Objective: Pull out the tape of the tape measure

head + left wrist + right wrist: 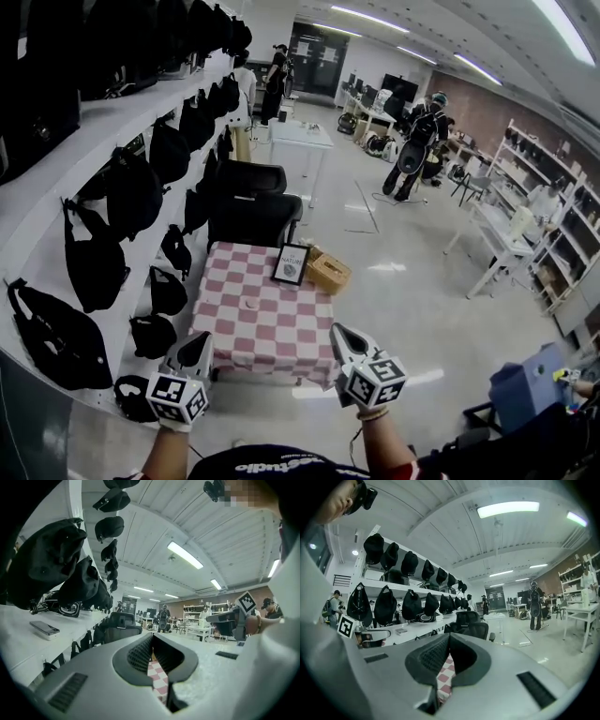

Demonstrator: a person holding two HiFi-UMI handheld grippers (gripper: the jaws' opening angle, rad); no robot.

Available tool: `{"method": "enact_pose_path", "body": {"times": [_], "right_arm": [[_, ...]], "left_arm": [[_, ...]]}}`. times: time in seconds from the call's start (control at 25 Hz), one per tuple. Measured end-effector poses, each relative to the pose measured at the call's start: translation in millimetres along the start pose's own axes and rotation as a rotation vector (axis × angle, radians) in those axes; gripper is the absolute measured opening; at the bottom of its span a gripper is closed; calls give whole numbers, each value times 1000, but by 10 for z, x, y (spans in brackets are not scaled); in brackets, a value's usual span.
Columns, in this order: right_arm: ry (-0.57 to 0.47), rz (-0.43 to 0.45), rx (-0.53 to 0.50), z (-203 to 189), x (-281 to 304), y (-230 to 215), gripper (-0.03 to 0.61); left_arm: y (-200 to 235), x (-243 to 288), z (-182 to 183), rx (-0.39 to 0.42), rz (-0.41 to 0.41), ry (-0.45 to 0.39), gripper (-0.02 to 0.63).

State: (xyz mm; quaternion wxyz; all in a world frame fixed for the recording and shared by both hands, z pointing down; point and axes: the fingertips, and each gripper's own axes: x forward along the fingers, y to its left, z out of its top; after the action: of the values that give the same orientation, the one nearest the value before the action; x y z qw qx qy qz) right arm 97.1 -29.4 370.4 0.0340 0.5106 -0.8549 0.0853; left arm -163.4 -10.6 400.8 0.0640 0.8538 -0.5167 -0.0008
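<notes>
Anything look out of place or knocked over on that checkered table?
Nothing stands out. The framed sign stands upright at the far edge, and a small round object lies flat on the checkered cloth.

The right tongs (449, 636) are closed on nothing, with checkered cloth (445, 677) showing through their gap.

A large open hall, part lab and part workshop, is stretching out ahead. White wall shelves (112, 122) are running along the left, carrying rows of black bags (94, 267). Long strip lights (375, 19) are glowing on the white ceiling, and a pale glossy floor (394, 281) is reflecting them. White workbenches (502, 246) and open storage racks (553, 202) are lining the right side near a brick wall (487, 108). A person (417, 141) is standing among the benches, and a black office chair (251, 202) is sitting behind a small table with a pink checked cloth (267, 319).
</notes>
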Motion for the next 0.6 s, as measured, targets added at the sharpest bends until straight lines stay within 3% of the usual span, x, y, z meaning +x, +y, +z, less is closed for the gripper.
{"method": "enact_pose_path", "body": {"times": [0.32, 0.6], "right_arm": [[2, -23, -16, 4, 349, 101, -2], [35, -32, -33, -51, 513, 160, -2]], "left_arm": [[268, 212, -28, -6, -56, -2, 6], [421, 267, -143, -38, -57, 3, 6]]}}
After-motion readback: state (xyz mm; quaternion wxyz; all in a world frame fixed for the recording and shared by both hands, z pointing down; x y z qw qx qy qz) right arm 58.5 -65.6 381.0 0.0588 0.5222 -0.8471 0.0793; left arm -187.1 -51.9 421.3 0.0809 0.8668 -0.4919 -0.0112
